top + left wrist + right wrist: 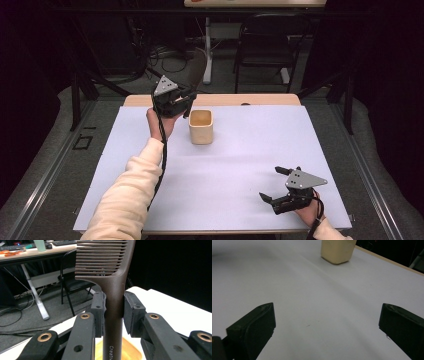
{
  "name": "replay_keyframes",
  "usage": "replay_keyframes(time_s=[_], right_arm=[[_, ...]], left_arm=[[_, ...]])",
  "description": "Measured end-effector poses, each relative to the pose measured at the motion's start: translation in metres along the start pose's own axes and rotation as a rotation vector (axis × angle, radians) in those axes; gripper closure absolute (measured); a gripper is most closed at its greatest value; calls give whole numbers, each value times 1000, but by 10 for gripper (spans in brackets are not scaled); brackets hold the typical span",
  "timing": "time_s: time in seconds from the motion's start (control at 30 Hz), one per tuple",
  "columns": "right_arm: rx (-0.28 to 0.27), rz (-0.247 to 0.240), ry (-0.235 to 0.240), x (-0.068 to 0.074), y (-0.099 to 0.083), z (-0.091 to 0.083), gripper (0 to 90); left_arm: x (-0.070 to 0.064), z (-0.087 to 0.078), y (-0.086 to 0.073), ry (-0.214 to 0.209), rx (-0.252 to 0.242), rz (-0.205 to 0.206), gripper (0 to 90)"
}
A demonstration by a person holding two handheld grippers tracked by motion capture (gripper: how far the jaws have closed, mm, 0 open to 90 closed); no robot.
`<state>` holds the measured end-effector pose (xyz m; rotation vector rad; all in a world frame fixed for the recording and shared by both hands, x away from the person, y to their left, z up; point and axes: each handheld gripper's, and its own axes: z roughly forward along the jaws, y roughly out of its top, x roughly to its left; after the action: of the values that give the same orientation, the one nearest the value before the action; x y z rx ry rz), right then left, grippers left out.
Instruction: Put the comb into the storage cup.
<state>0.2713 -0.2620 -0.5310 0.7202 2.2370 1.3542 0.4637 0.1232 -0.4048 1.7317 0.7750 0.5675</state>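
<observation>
Right hand-held gripper [281, 185] sits low at near right of worktop [240, 165], jaws wide apart w/ nothing between, prob. parked so it stays clear; left hand-held gripper [186, 104] is further back, raised just left of the tan cup [201, 127], jaws clamped on handle of a brown comb [113, 302], teeth end up, handle end over the cup mouth, so likely set up for dropping it in; nothing blocks that path; beyond the far edge, a folding chair [265, 42] & desk leg [207, 50], well apart.
</observation>
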Motion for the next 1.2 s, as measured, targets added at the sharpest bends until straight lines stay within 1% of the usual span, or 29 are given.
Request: replay_keyframes(time_s=[0.33,0.5,0.73,0.9,1.07,1.2], right_arm=[[-2,1,0,0,0,0,3],[-3,-2,2,1,0,0,3],[-2,0,1,0,0,0,3],[-2,0,1,0,0,0,3],[-1,0,2,1,0,0,3],[-2,1,1,0,0,0,3]], left_arm=[[-3,6,-3,-4,-16,-2,722],[-4,10,-5,-16,-30,-10,722],[-5,15,-8,-18,-39,-11,722],[-4,17,-10,-21,-48,-17,721],[-4,19,-13,-34,-61,-9,721],[-2,21,-15,-31,-61,-13,721]])
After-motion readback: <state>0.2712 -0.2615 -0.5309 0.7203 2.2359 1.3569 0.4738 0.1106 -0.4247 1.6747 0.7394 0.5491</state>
